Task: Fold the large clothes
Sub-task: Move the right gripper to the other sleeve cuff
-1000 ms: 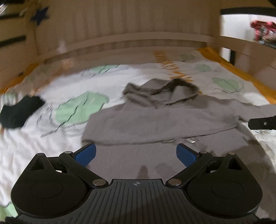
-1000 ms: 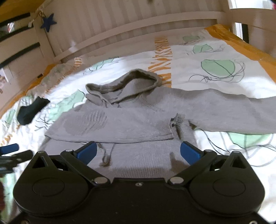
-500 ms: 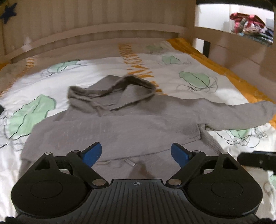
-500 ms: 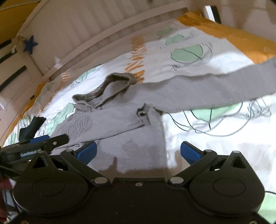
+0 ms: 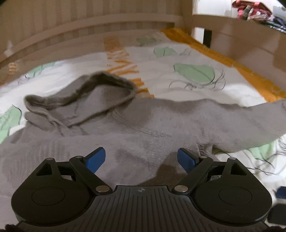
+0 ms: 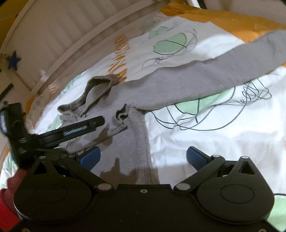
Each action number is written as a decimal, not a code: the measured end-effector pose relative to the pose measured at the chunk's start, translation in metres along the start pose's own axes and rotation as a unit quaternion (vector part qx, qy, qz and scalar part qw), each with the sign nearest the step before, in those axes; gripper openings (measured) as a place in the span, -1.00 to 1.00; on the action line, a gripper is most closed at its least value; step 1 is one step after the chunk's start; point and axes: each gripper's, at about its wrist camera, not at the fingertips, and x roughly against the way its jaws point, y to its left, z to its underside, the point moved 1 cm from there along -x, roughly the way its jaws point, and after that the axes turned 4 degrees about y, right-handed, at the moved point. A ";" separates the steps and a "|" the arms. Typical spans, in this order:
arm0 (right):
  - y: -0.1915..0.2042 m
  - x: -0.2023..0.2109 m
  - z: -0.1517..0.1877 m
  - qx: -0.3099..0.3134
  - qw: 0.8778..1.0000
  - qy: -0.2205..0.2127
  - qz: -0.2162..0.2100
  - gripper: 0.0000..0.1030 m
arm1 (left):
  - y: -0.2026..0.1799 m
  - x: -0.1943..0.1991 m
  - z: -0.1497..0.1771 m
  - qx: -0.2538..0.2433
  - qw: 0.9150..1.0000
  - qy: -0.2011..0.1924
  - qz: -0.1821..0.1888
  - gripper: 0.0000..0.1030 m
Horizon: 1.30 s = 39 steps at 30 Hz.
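Note:
A grey knit hoodie point(image 5: 160, 121) lies on the bed, hood point(image 5: 100, 100) toward the headboard. One sleeve point(image 5: 232, 125) stretches out to the right; the other is folded across the chest, its cuff point(image 6: 121, 116) near the right side seam. My left gripper point(image 5: 140, 151) hangs open low over the folded sleeve, close to that cuff, with nothing pinched. In the right wrist view it shows side-on as the left gripper point(image 6: 93, 124). My right gripper point(image 6: 143, 151) is open above the hoodie point(image 6: 135, 100) where its right side edge meets the sheet, below the outstretched sleeve point(image 6: 223, 71).
The bed sheet point(image 6: 214, 133) is white with green leaves and an orange border point(image 5: 250, 75). A slatted headboard point(image 5: 89, 23) runs along the back, with a blue star point(image 6: 13, 59) on it. Clothes point(image 5: 250, 9) are piled beyond the bed's right rail. A red sleeve point(image 6: 7, 214) shows at the lower left.
The left gripper swept right across the hoodie and sank closer; its jaws narrowed slightly, and the black item left its view. The right gripper rolled and shifted to the hoodie's right edge.

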 end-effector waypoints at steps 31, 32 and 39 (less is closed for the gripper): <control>-0.193 0.080 -0.134 -0.083 0.974 -0.168 0.130 0.99 | -0.002 -0.027 0.024 0.011 1.000 -0.014 -0.013 0.98; -0.196 0.080 -0.138 -0.077 0.971 -0.175 0.142 0.99 | -0.002 -0.027 0.024 0.011 1.000 -0.014 -0.013 0.98; -0.222 0.064 -0.155 -0.078 0.966 -0.163 0.184 0.94 | -0.002 -0.028 0.025 0.014 1.000 -0.018 -0.012 1.00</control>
